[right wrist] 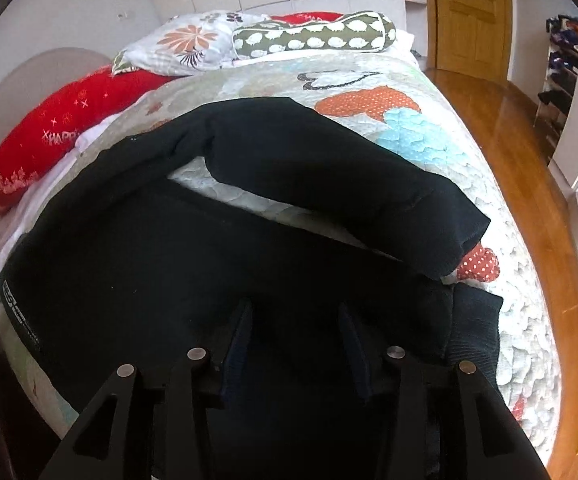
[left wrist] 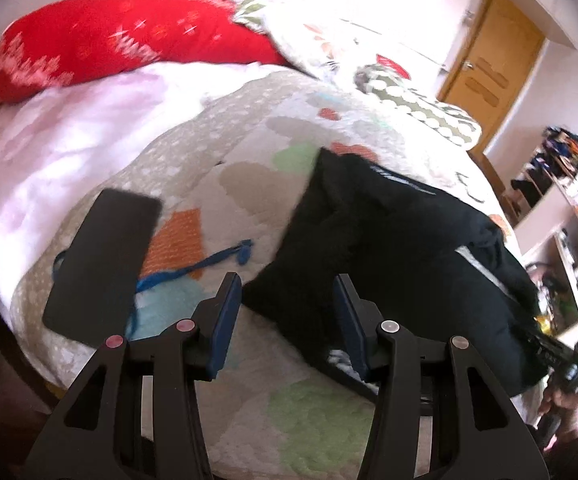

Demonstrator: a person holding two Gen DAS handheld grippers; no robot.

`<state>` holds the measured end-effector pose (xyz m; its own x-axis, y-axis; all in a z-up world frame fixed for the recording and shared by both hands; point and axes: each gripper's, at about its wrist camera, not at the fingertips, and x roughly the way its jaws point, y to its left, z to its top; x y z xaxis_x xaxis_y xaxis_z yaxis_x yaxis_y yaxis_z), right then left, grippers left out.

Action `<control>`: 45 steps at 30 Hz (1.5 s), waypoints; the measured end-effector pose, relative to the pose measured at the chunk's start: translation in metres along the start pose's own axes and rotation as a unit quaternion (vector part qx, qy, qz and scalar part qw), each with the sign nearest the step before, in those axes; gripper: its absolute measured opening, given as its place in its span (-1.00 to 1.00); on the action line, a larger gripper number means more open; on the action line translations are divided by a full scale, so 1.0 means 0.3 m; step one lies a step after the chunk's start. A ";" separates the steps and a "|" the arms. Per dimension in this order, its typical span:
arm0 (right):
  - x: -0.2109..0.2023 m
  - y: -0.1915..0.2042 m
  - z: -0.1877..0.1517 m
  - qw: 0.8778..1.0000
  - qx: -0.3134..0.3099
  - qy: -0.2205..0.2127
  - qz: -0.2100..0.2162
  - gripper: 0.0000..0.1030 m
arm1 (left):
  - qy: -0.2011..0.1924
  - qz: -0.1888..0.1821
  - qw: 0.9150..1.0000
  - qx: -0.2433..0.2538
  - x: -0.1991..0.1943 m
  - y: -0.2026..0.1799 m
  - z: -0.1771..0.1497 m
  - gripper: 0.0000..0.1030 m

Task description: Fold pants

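Black pants (right wrist: 297,184) lie spread on the patterned quilt (right wrist: 429,136), legs apart in a V, one leg angled toward the right edge. In the left wrist view the pants (left wrist: 389,240) lie bunched to the right. My left gripper (left wrist: 287,300) is open just above the quilt, its right finger over the near edge of the black cloth, holding nothing. My right gripper (right wrist: 295,324) is open, low over the pants near a leg end, nothing between its fingers. The right gripper's body (left wrist: 569,352) shows at the far right of the left wrist view.
A black flat slab (left wrist: 101,264) and a blue cord (left wrist: 193,270) lie on the quilt at left. A red pillow (left wrist: 101,56), a floral pillow (right wrist: 185,44) and a green bolster (right wrist: 313,36) sit at the bed's head. Wooden floor (right wrist: 529,152), a door and shelves are at right.
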<state>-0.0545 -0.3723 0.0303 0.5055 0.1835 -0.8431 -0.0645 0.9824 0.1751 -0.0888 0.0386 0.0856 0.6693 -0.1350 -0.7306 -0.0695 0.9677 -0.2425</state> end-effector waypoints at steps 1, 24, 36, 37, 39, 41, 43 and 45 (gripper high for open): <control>-0.004 0.006 0.004 1.000 0.000 0.000 -0.002 -0.16 | 0.000 -0.009 1.000 0.013 -0.003 -0.030 -0.003 -0.08; -0.111 0.076 0.064 0.995 -0.039 -0.032 0.086 -0.10 | 0.079 -0.049 0.991 0.099 0.199 -0.164 0.019 0.48; 0.038 0.197 0.477 0.987 -0.117 -0.063 0.092 0.18 | 0.112 -0.109 0.978 0.135 0.482 -0.212 0.369 0.52; 0.074 0.213 0.514 0.986 -0.128 -0.056 0.096 0.18 | 0.116 -0.106 0.977 0.143 0.519 -0.216 0.389 0.52; 0.132 0.232 0.563 0.985 -0.140 -0.045 0.094 0.19 | 0.126 -0.109 0.975 0.150 0.572 -0.213 0.416 0.52; 0.206 0.254 0.613 0.982 -0.156 -0.018 0.108 0.19 | 0.134 -0.106 0.974 0.152 0.620 -0.205 0.445 0.52; 0.273 0.279 0.641 0.978 -0.176 0.002 0.112 0.20 | 0.141 -0.118 0.970 0.157 0.666 -0.197 0.480 0.52; 0.333 0.299 0.660 0.973 -0.196 0.026 0.120 0.20 | 0.154 -0.130 0.965 0.167 0.707 -0.196 0.500 0.52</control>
<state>0.1604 -0.2727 0.0625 0.3927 0.4003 -0.8280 -0.5036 0.8469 0.1707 0.1684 -0.0150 0.0407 0.3776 -0.3891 -0.8402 0.3470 0.9008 -0.2612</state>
